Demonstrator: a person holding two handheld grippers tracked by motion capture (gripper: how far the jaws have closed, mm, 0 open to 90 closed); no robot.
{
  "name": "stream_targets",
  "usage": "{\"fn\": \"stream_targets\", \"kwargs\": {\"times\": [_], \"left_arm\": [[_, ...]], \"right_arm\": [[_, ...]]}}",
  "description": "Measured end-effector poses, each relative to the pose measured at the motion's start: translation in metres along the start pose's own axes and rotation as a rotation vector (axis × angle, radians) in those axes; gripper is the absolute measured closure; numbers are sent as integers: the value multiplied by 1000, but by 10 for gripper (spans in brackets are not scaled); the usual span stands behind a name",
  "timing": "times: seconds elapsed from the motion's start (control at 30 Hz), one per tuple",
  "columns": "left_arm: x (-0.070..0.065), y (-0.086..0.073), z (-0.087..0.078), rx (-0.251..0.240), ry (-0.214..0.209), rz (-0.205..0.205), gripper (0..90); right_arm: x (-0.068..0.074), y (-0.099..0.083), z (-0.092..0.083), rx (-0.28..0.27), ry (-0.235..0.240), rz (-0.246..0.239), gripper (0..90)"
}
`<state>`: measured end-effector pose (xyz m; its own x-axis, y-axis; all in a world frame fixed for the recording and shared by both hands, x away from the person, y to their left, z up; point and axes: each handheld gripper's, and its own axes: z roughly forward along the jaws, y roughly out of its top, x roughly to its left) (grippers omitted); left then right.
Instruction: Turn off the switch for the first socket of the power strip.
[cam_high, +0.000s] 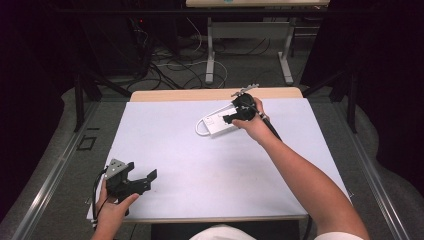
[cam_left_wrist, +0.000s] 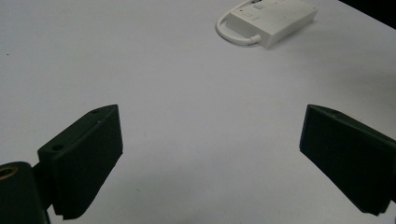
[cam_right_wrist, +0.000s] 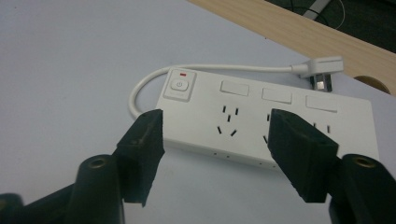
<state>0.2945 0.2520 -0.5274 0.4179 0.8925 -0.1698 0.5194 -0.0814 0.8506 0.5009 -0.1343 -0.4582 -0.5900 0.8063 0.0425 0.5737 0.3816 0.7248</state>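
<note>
Thing: power strip (cam_right_wrist: 275, 121), white, with its cord (cam_right_wrist: 140, 88) looped at one end and its plug (cam_right_wrist: 320, 70) lying just beside the far edge.
Location: flat on the white sheet (cam_high: 200, 155) of the table (cam_high: 210, 94), far right part, sockets up.
Handling: judged stiff, light, smooth-cased and likely to slide; the cord is soft and will trail.
Hold point: across the narrow width of the case, away from the switch (cam_right_wrist: 180, 86).
Right gripper (cam_right_wrist: 215, 135): fingers released, spread apart, nothing between them; it hovers just above the strip's near edge.
Left gripper (cam_left_wrist: 210, 158): fingers released, wide apart over bare sheet, well apart from the strip.
</note>
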Motion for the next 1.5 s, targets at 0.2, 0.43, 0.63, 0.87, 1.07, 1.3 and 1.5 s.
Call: {"fn": "stream_targets", "kwargs": {"times": [0.2,0.43,0.63,0.87,1.07,1.3,1.5], "left_arm": [[-1,0,0,-1,0,3,58],[-1,0,-1,-1,-1,4,58],[-1,0,0,0,0,9,57],[-1,0,1,-2,4,9,57],[-2,0,1,-2,9,11,55],[-3,0,1,-1,14,16,43],[-4,0,2,8,14,15,26]], "right_arm": [[1,-13,-16,-12,1,23,214],[5,-35,-31,-17,-11,25,147],[9,-53,-40,-23,-7,33,86],[16,-75,-55,-45,-9,30,31],[18,-95,-68,-65,-3,37,0],[16,-119,-83,-92,-24,50,0],[15,-134,-95,-108,-39,47,0]]}}
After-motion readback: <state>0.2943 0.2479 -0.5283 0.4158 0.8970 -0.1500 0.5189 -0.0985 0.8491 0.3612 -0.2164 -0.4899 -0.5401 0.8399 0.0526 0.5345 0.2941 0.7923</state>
